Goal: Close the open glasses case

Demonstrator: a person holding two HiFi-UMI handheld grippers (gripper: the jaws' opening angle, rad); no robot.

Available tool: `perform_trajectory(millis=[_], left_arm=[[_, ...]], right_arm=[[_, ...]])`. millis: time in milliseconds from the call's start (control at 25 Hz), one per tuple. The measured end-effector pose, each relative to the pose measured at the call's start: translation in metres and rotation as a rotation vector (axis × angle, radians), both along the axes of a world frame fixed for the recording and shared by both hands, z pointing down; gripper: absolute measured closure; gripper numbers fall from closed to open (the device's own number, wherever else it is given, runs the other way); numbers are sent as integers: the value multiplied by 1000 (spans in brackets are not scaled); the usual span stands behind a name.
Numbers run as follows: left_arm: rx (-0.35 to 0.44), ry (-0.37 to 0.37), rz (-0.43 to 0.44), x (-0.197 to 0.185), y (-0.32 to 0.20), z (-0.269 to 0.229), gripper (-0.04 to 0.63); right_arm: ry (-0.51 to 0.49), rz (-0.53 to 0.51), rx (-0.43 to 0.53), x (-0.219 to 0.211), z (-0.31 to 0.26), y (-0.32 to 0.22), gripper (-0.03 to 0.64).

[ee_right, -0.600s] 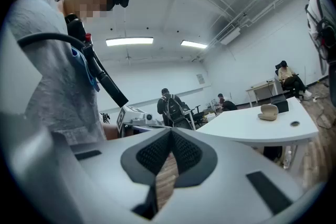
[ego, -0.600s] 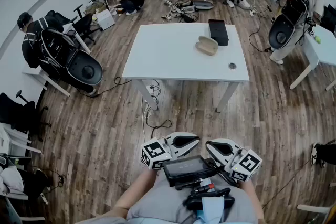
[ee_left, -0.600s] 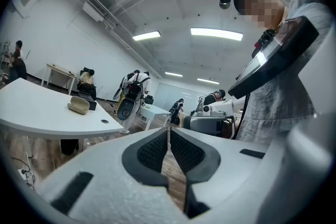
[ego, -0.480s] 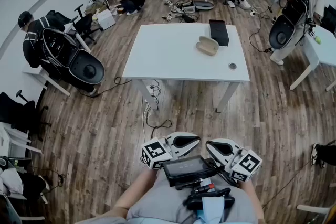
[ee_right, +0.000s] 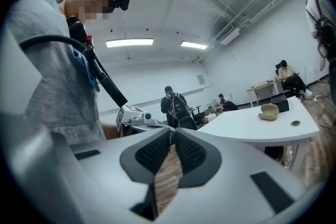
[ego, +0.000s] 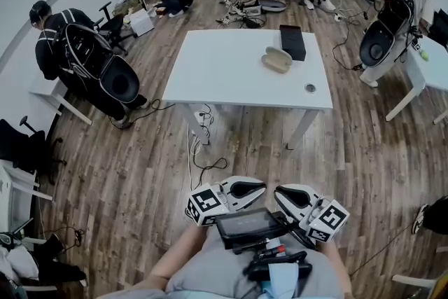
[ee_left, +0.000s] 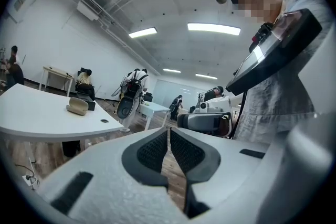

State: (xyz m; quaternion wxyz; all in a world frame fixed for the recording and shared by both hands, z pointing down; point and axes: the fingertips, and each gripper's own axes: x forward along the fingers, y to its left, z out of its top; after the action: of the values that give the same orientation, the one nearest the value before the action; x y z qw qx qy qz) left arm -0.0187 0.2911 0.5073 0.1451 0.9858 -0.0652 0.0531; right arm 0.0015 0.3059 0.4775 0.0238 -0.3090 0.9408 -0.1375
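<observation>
The beige glasses case (ego: 276,59) lies on the far right part of the white table (ego: 224,80), its lid apparently raised. It shows small in the left gripper view (ee_left: 77,106) and in the right gripper view (ee_right: 269,111). Both grippers are held close to the person's waist, well short of the table, with their tips turned toward each other. My left gripper (ego: 262,185) (ee_left: 168,131) is shut with nothing in it. My right gripper (ego: 278,193) (ee_right: 172,134) is shut and empty too.
A black box (ego: 291,42) stands beside the case, and a small round grommet (ego: 309,88) sits near the table's right front edge. A tablet (ego: 250,224) hangs at the person's chest. Cables (ego: 206,164) trail on the wood floor under the table. Several people work around the room's edges.
Both grippers have kept still. The person with the large backpack at the left has shifted up along the wall.
</observation>
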Motion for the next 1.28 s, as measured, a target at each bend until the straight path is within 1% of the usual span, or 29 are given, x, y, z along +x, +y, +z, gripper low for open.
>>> perform_trajectory(millis=[160, 440, 600, 800, 960, 1080, 1280], left_arm=[[-2, -8, -3, 0, -5, 1, 569], [-4, 5, -3, 3, -7, 1, 569], [-1, -7, 12, 7, -7, 3, 569], [1, -5, 11, 5, -12, 0, 569], [-16, -5, -1, 1, -12, 7, 569], [-15, -7, 1, -2, -13, 10, 569], [-11, -8, 8, -5, -12, 7, 569]], right_arm=[[36, -14, 16, -4, 2, -1, 583], [18, -17, 6, -9, 3, -2, 583], [27, -18, 11, -9, 3, -5, 583], [21, -7, 11, -8, 1, -9, 583], [7, -5, -4, -8, 7, -10, 583], [-7, 5, -2, -9, 5, -13, 583], [-1, 8, 3, -14, 3, -12, 583]])
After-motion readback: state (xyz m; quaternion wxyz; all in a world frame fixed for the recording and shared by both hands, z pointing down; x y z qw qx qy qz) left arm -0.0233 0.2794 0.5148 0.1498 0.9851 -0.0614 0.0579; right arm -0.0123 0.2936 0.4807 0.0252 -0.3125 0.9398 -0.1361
